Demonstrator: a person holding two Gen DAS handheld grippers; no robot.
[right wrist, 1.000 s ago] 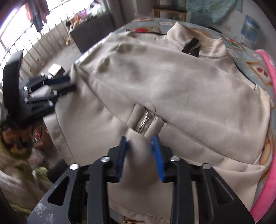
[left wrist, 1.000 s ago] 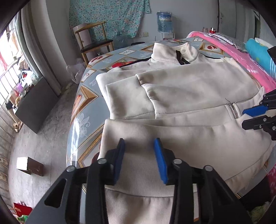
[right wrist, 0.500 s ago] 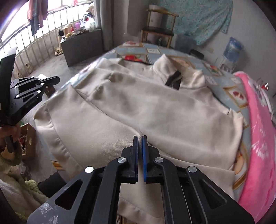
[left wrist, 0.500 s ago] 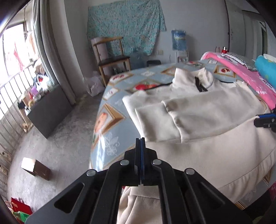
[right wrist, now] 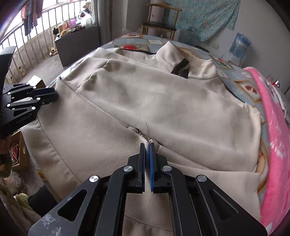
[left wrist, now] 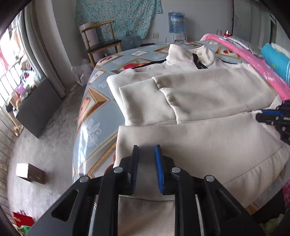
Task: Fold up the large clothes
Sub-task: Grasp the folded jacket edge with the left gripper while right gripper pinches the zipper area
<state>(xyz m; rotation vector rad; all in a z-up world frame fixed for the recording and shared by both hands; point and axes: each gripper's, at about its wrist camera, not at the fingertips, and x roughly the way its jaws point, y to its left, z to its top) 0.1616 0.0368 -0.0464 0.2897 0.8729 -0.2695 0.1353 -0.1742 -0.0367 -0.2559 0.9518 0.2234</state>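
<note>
One bed (left wrist: 94, 116) fills the room here, its patterned blue cover showing along the near edge, and spread across it lies one cream jacket (left wrist: 208, 94), collar toward the far wall, both sleeves laid over the chest and the bottom part doubled up onto the body. One pink blanket (right wrist: 271, 127) runs down the far side of the bed, with one turquoise roll (left wrist: 277, 58) on top of it. Against the wall, one wooden chair (left wrist: 101, 40), one flowered cloth (left wrist: 117, 16) hanging behind it, one water bottle (left wrist: 176, 21) on its stand, and on the floor one small brown box (left wrist: 29, 173). Two grippers in play. The left gripper (left wrist: 146, 156) sits over the folded hem near the bed's edge, its jaws opening, cream fabric lying under the gap and the pads not pressing on it; half a second back those jaws were clamped right together, and a second ago they stood a bit wider than now. The right gripper (right wrist: 147, 150) is clenched tight at the middle of the fold, by the zip end; whether cloth is pinched there I cannot tell. A second ago it was parted with a ridge of fabric rising between the pads, and the zipper showed plainly.
</note>
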